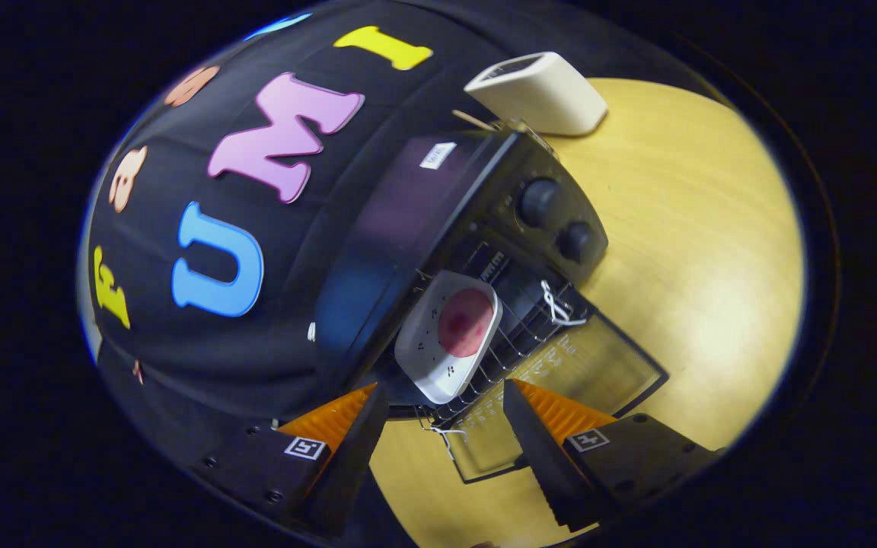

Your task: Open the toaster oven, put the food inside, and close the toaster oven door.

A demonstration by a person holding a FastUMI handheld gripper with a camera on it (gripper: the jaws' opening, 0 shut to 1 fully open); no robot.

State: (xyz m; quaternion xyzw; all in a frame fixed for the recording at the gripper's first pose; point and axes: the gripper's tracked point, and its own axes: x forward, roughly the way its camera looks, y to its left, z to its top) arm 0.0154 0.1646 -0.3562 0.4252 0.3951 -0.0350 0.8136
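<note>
Gripper (446,415) fingers spread apart, grasping nothing; just beyond them, a white square plate (446,339) of round red food (466,322) rests on the wire rack (518,335) of the open black toaster oven (454,221).

This is a test booth, not a real kitchen. A toaster oven (476,228) sits on a wooden table (697,251). Black cloth (202,358) hangs behind as a wall.

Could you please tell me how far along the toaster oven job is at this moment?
Done: the black toaster oven stands open, its glass door folded down, and the square white plate with a round pink food piece sits on the wire rack. In hand: nothing; the gripper is open, just short of the plate. Left: closing the door.
</note>
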